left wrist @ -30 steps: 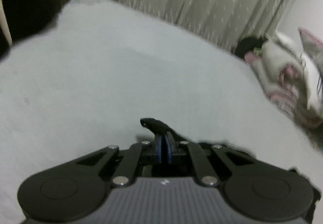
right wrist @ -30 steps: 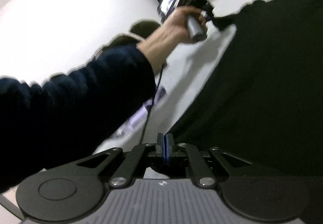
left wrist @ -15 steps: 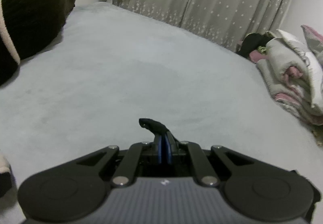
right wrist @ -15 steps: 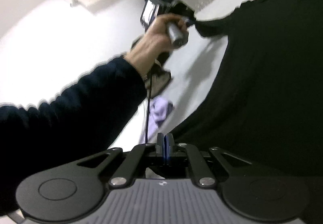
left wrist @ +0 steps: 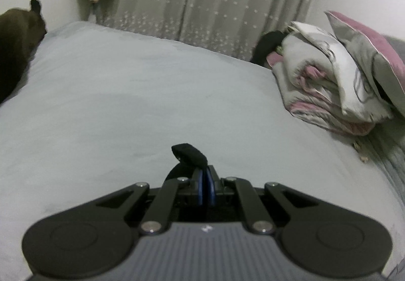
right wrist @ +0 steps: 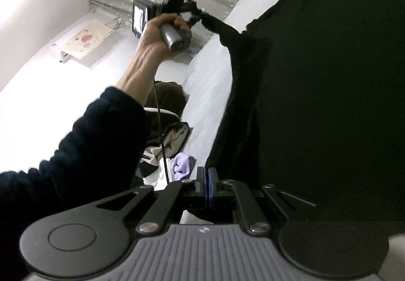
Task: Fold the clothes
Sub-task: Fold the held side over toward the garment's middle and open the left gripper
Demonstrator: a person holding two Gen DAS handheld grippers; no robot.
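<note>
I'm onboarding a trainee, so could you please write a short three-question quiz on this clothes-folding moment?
1. True or false: the left gripper is shut on a corner of the black garment.
2. Which lies on the bed at right in the left wrist view: A) a laptop, B) a pile of bedding, C) a basket?
3. Fill in: the right gripper is ___.

Key: 1 true; 2 B; 3 shut, with the garment's edge at its pads, so it looks gripped.
</note>
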